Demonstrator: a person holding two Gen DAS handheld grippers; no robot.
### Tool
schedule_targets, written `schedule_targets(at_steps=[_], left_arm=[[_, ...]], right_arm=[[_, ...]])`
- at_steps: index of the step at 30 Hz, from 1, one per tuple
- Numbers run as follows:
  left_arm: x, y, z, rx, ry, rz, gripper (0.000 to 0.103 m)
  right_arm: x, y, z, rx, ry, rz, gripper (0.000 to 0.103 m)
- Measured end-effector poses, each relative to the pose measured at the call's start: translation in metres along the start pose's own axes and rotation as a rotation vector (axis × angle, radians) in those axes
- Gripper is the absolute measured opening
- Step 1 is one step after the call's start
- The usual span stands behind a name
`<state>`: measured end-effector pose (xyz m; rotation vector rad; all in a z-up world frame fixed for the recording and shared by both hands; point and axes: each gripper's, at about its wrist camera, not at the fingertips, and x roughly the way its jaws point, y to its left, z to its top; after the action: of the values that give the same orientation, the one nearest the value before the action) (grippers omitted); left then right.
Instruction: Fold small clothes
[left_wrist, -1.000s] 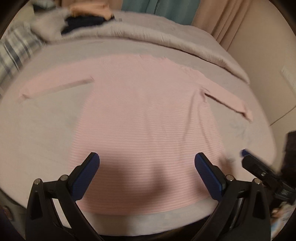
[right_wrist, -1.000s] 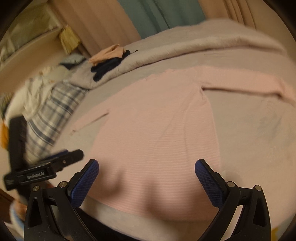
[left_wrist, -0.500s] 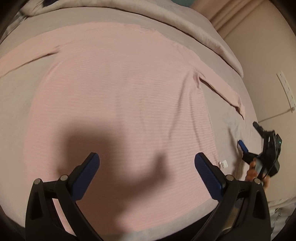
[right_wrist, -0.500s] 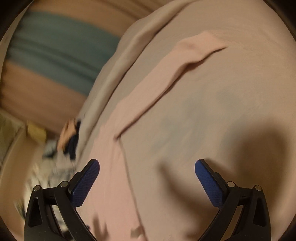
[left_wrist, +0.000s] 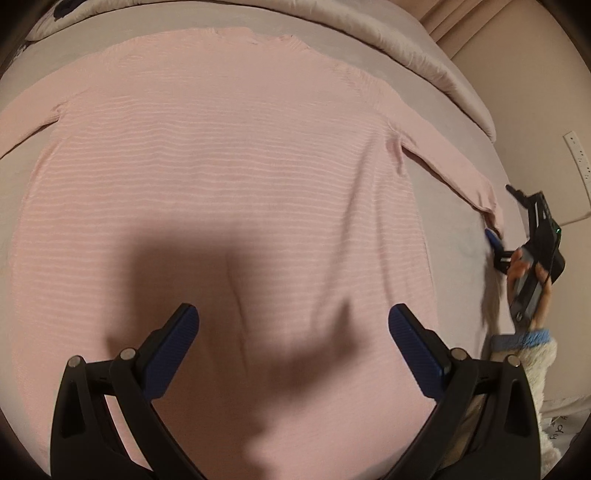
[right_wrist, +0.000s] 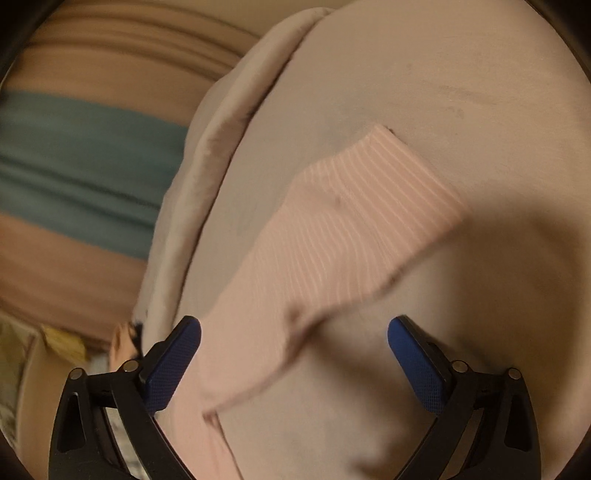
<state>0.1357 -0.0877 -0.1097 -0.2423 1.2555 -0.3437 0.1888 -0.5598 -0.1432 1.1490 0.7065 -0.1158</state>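
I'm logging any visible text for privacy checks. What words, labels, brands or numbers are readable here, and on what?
None can be read.
Faint dark scribbles on a pale cloth at the left wrist view's lower right edge: too small and blurred to read.
The pink striped top and both grippers show no lettering.

A grey bed sheet (left_wrist: 458, 122) covers the bed. A rumpled grey duvet (right_wrist: 207, 155) lies along its far edge. Beyond the duvet hang beige and teal curtains (right_wrist: 85, 147).
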Motion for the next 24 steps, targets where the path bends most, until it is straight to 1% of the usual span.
schedule_targets(at_steps=[1, 3, 4, 5, 6, 8, 9, 10, 11, 12, 13, 14, 15, 16, 19, 20, 21, 22, 23, 24], left_arm=[[0.001, 0.0, 0.003, 0.0, 0.002, 0.0, 0.103], [0.002, -0.001, 0.01, 0.0, 0.002, -0.005, 0.103], [0.001, 0.0, 0.015, -0.003, -0.005, -0.006, 0.103], [-0.001, 0.003, 0.018, -0.007, -0.013, -0.008, 0.103], [-0.003, 0.004, 0.022, -0.011, -0.022, -0.011, 0.103], [-0.009, 0.011, 0.032, -0.028, -0.044, -0.024, 0.103], [-0.011, 0.015, 0.036, -0.039, -0.051, -0.036, 0.103], [-0.014, 0.02, 0.04, -0.055, -0.058, -0.048, 0.103], [-0.018, 0.029, 0.044, -0.08, -0.072, -0.067, 0.103], [-0.02, 0.034, 0.048, -0.099, -0.08, -0.08, 0.103], [-0.024, 0.042, 0.052, -0.131, -0.09, -0.096, 0.102], [-0.026, 0.044, 0.053, -0.147, -0.097, -0.107, 0.103], [-0.031, 0.052, 0.054, -0.173, -0.117, -0.137, 0.102], [-0.033, 0.056, 0.054, -0.188, -0.132, -0.155, 0.103], [-0.039, 0.076, 0.054, -0.243, -0.163, -0.206, 0.103], [-0.042, 0.086, 0.054, -0.273, -0.168, -0.238, 0.103], [-0.044, 0.094, 0.055, -0.296, -0.171, -0.266, 0.103], [-0.046, 0.102, 0.055, -0.32, -0.173, -0.293, 0.103], [-0.051, 0.113, 0.055, -0.357, -0.189, -0.331, 0.103], [-0.058, 0.127, 0.054, -0.404, -0.227, -0.366, 0.103]], right_arm=[[0.0, 0.0, 0.004, 0.015, -0.02, 0.003, 0.091], [0.001, -0.01, 0.015, 0.062, -0.044, 0.024, 0.058], [0.004, -0.015, 0.017, 0.093, -0.04, 0.037, 0.051], [0.008, -0.024, 0.018, 0.147, -0.036, 0.056, 0.037], [0.007, -0.03, 0.018, 0.174, -0.042, 0.064, 0.025], [0.003, -0.038, 0.017, 0.214, -0.068, 0.087, 0.017], [0.0, -0.038, 0.017, 0.212, -0.085, 0.092, 0.015], [-0.004, -0.034, 0.016, 0.187, -0.108, 0.082, 0.013], [-0.005, -0.026, 0.017, 0.154, -0.129, 0.063, 0.008], [-0.007, -0.019, 0.017, 0.123, -0.141, 0.046, 0.008], [-0.01, -0.007, 0.016, 0.072, -0.153, 0.025, 0.008], [-0.014, 0.012, 0.013, -0.014, -0.168, 0.001, 0.008], [-0.016, 0.027, 0.011, -0.078, -0.174, -0.009, 0.008], [-0.012, 0.05, 0.006, -0.161, -0.175, -0.016, 0.008], [-0.006, 0.126, -0.027, -0.463, -0.144, -0.026, 0.008], [0.002, 0.16, -0.051, -0.61, -0.127, -0.039, 0.008], [0.008, 0.182, -0.069, -0.707, -0.113, -0.046, 0.008], [0.017, 0.212, -0.099, -0.846, -0.092, -0.052, 0.008], [0.03, 0.235, -0.121, -0.943, -0.072, -0.051, 0.008], [0.036, 0.25, -0.148, -1.033, -0.054, -0.048, 0.008]])
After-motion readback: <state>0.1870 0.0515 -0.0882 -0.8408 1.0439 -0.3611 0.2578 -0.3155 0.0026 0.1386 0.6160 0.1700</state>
